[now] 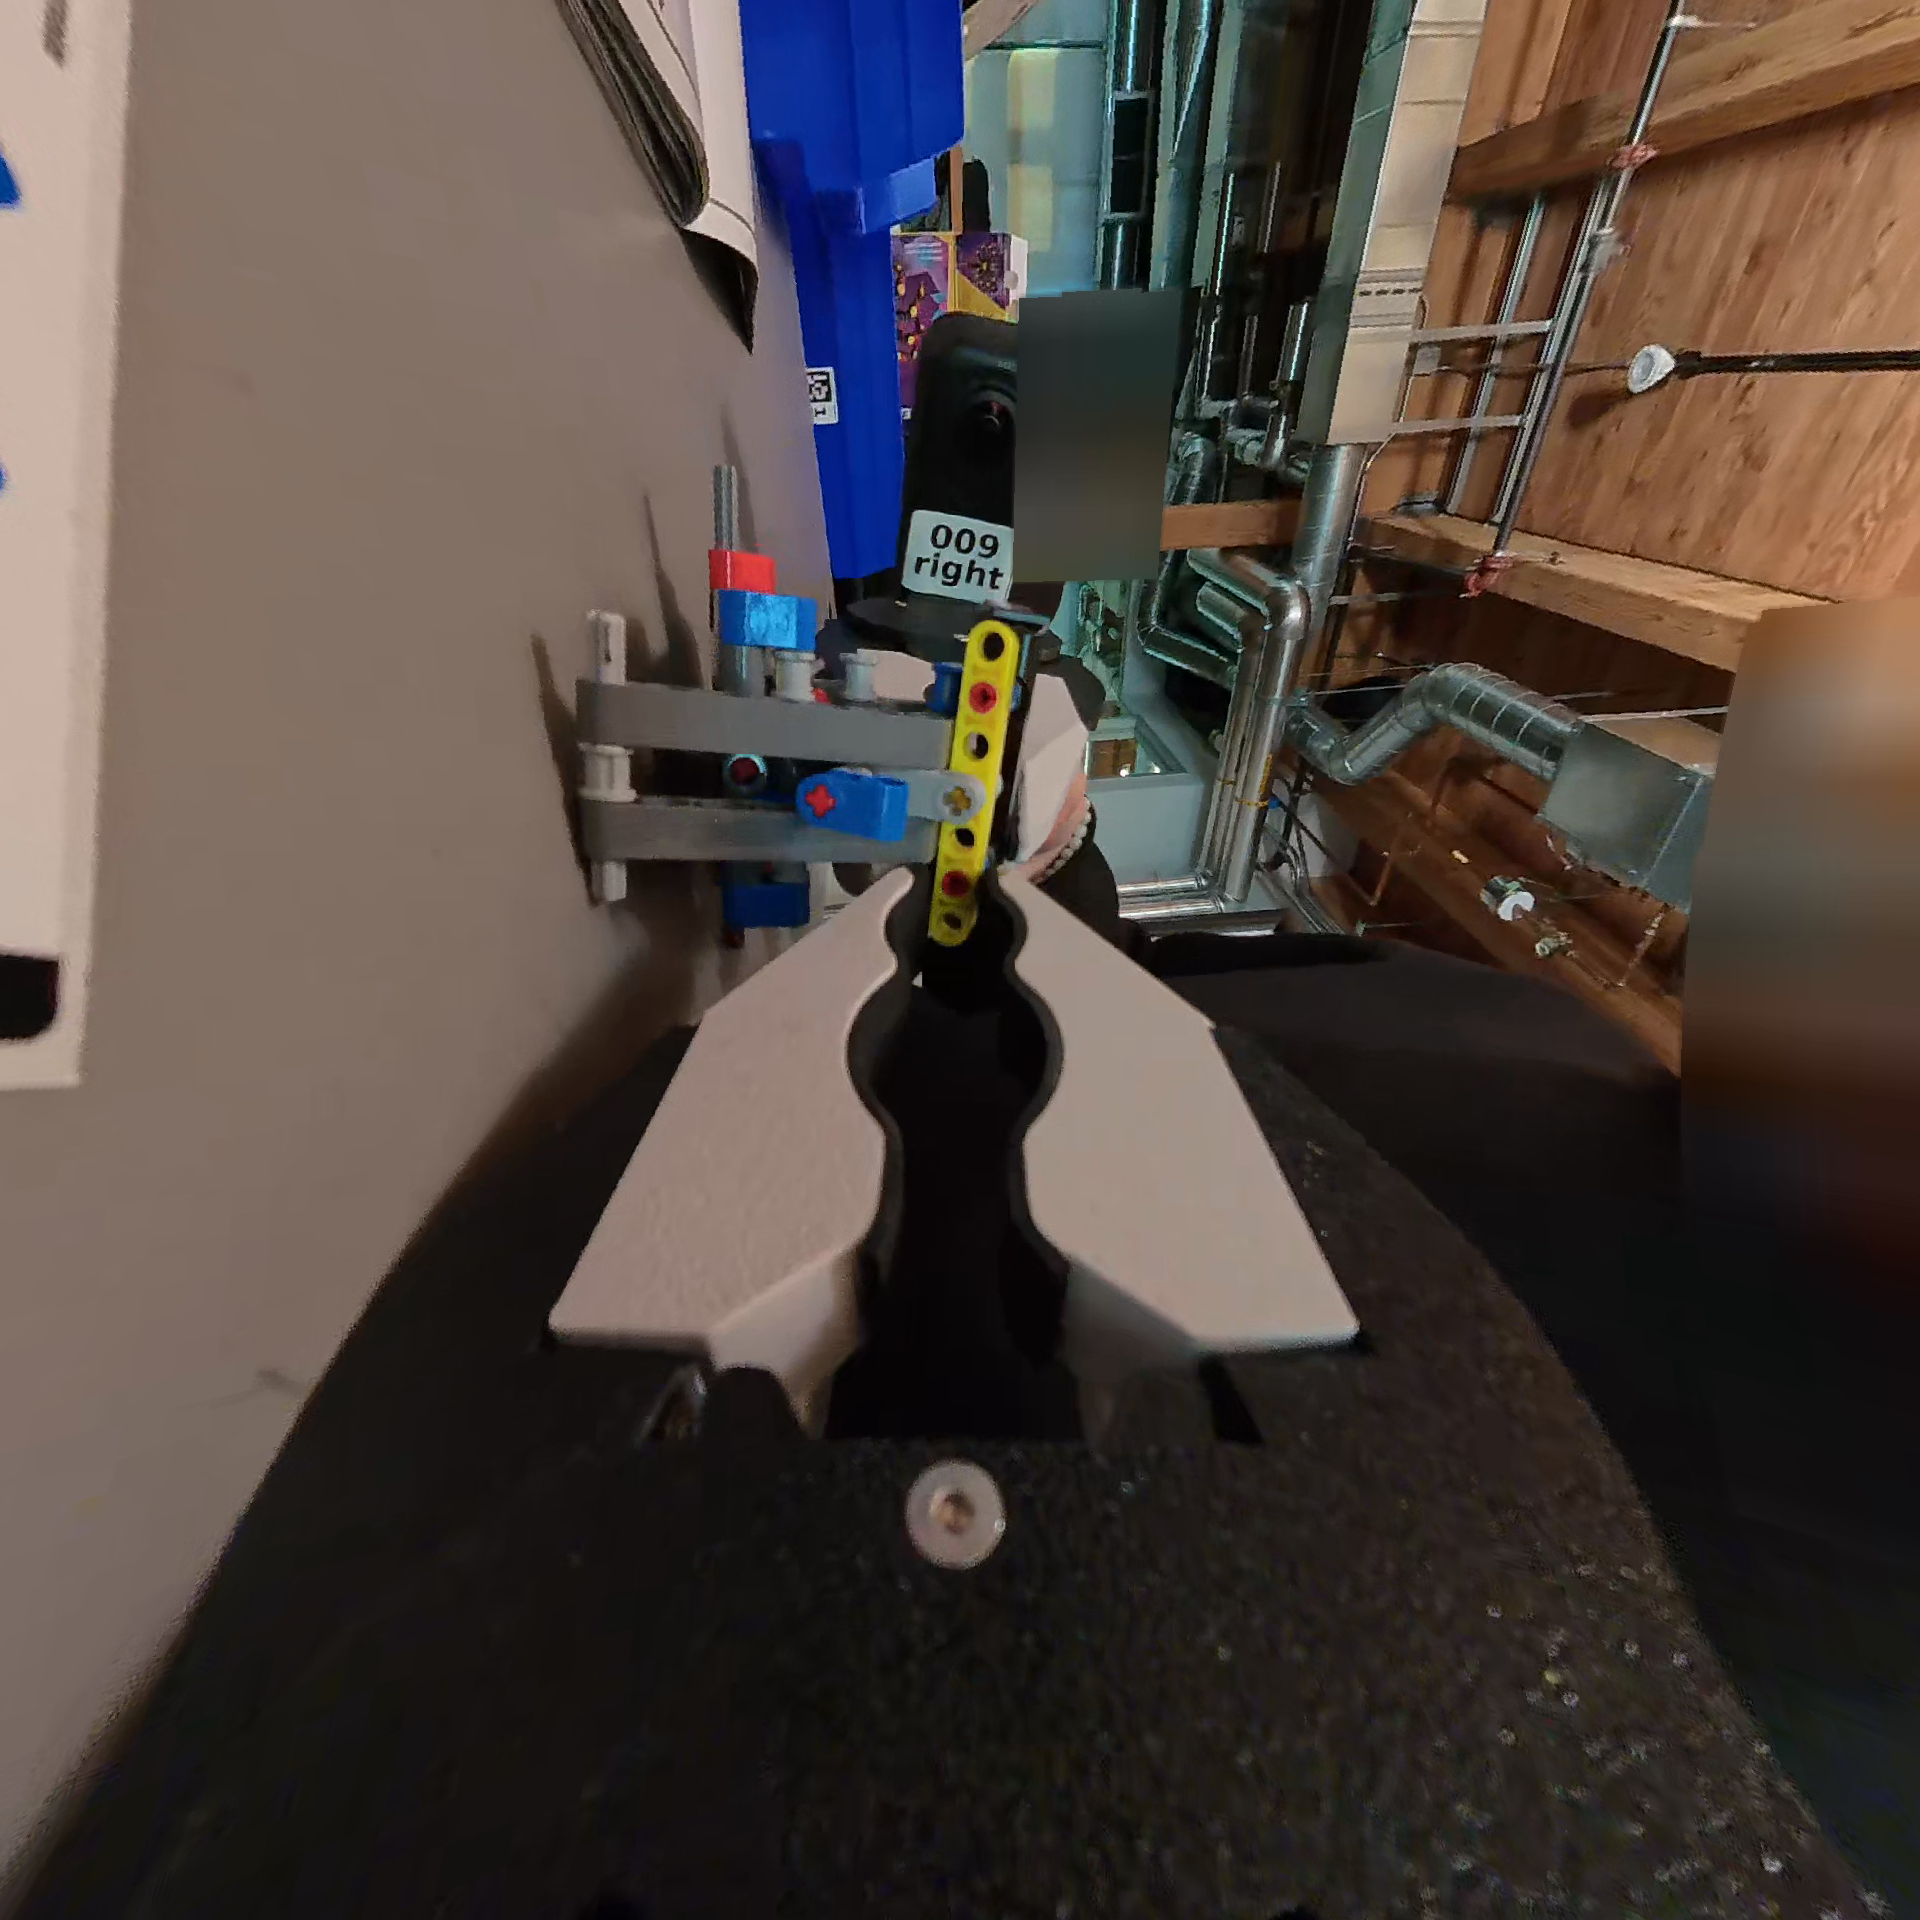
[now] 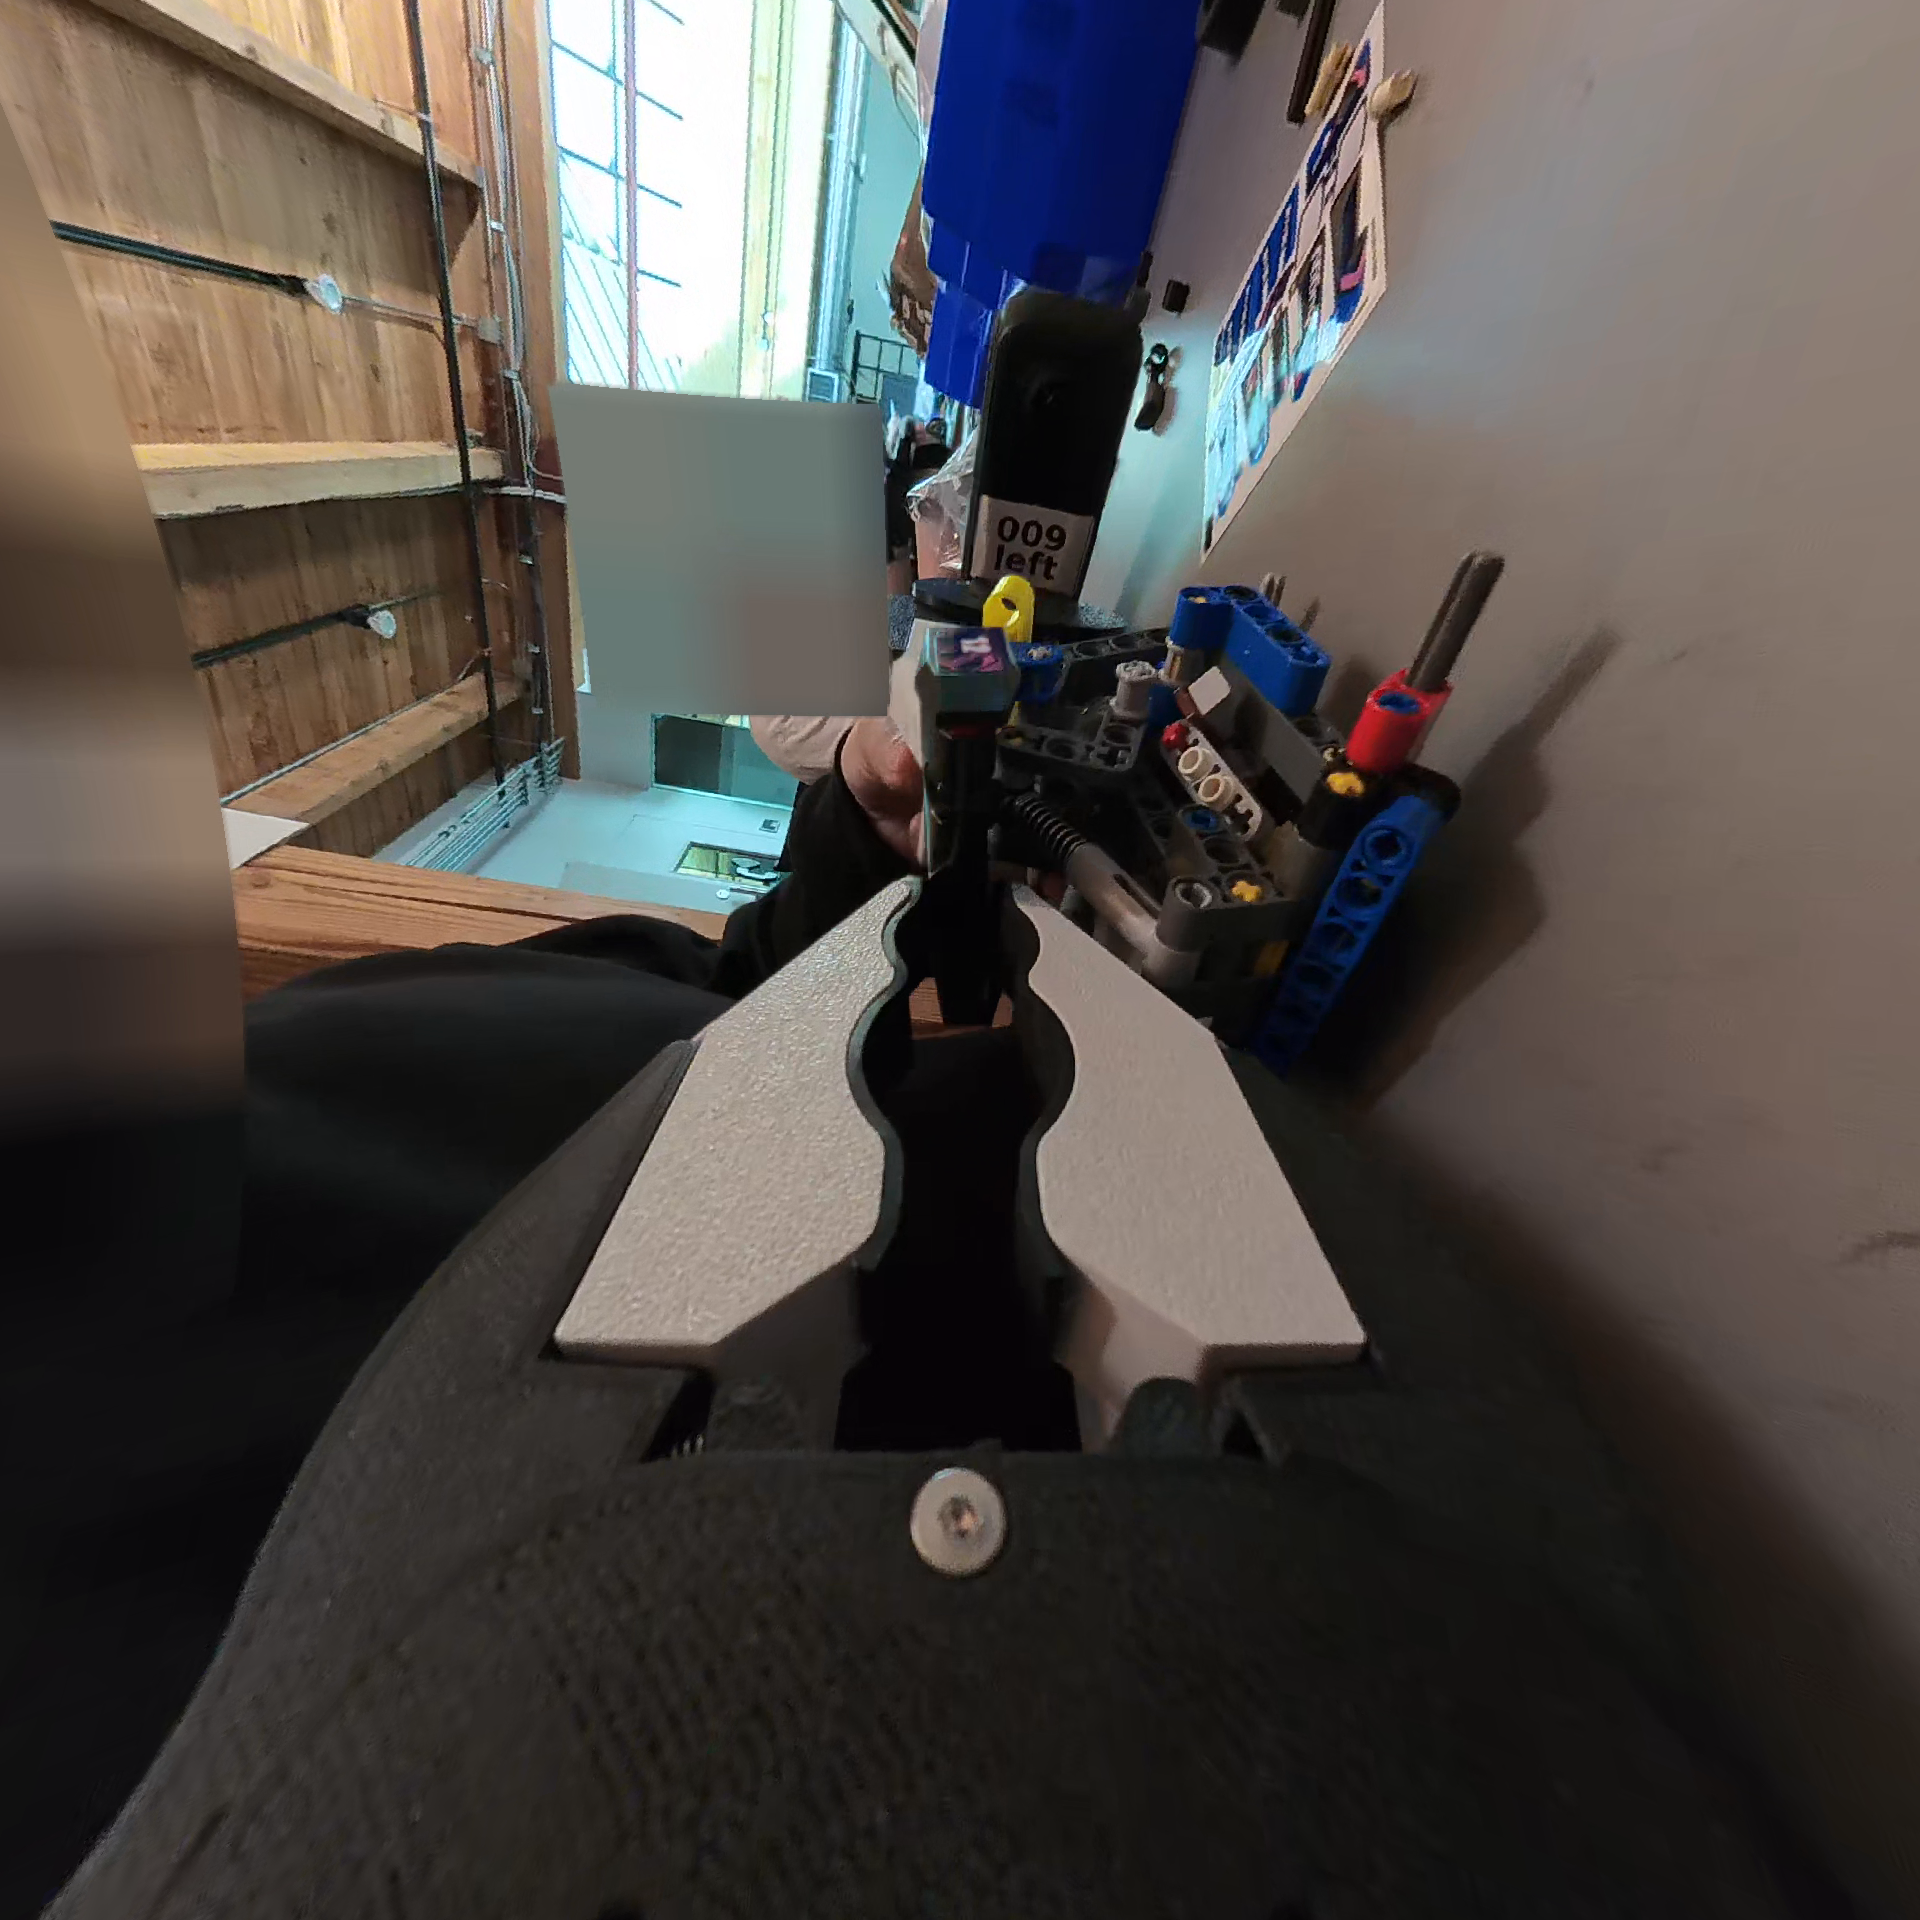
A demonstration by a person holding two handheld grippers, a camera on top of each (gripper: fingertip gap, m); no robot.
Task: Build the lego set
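Both grippers meet nose to nose at the frame centre, beside the grey table. The left gripper (image 1: 956,894) has its jaws nearly together, clamped on the lower end of a yellow beam (image 1: 968,784), whose long axis runs up the frame. The right gripper (image 2: 966,914) grips a black beam (image 2: 961,883) of the brick assembly (image 2: 1226,790), likewise upright

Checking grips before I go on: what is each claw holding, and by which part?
Left claw: yellow holed beam, by its lower end. Right claw: black beam, by its near end.
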